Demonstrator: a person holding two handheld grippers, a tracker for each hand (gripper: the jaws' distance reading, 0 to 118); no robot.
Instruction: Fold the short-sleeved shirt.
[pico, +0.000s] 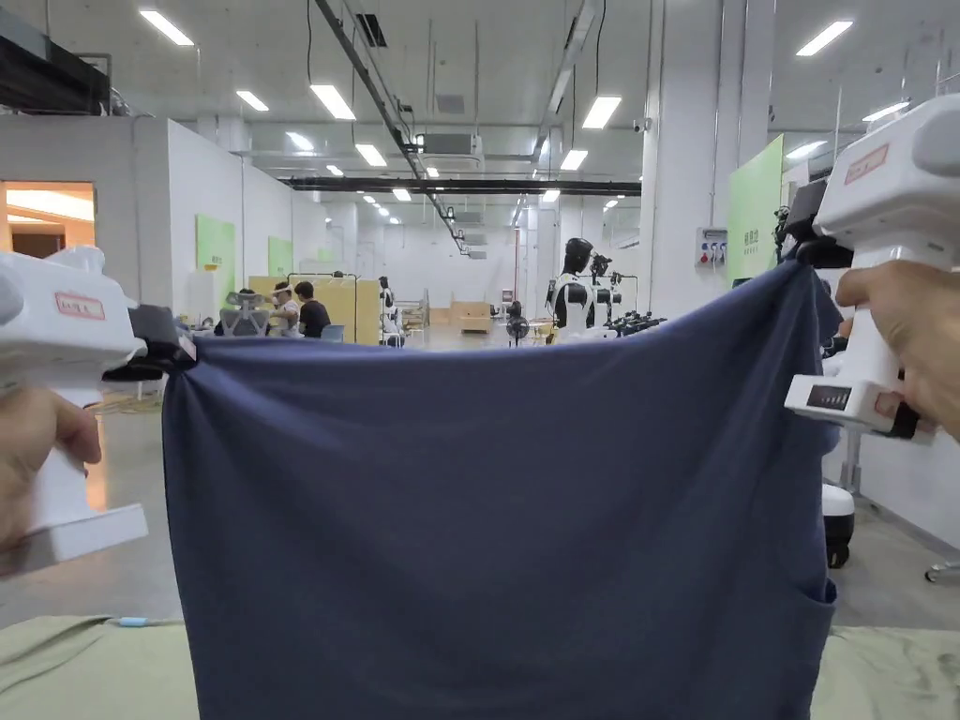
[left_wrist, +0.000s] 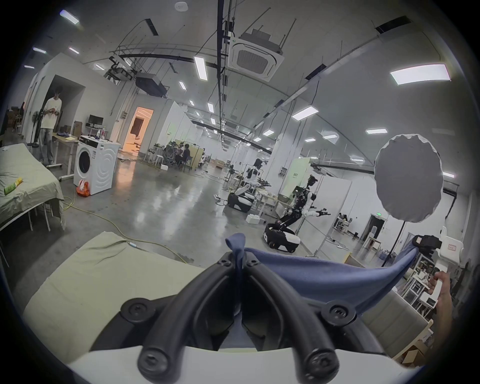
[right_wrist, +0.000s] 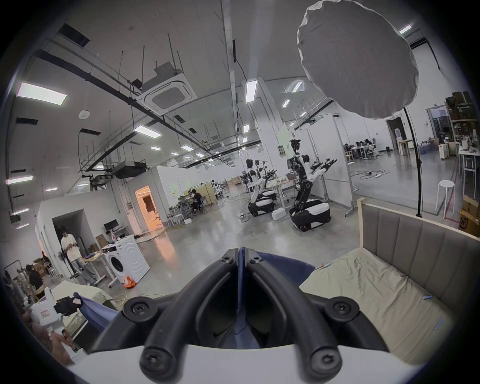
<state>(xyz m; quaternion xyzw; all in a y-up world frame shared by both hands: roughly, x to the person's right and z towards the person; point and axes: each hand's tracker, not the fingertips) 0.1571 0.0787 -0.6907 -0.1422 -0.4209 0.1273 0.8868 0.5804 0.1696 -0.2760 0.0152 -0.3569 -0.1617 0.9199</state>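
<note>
1. Between our jaws, both sides: the left gripper (left_wrist: 237, 262) is clamped tight on a bunched top corner of the navy shirt (pico: 487, 525), cloth poking up past the tips; the right gripper (right_wrist: 241, 256) is likewise clenched on the other top corner.
2. Outward: the shirt hangs in the air as a wide sheet stretched between the two grippers, top edge sagging slightly in the middle, right corner higher than the left in the head view.
3. Its lower part drops toward the green-sheeted bed (pico: 75, 666); whether it touches the sheet we cannot tell.
4. Progress, our judgement: early. We see no crease; laying it flat and all folds remain.
5. Orientation: held edge runs left-right, the body hanging straight down. Collar end or hem up? Cannot tell.
</note>
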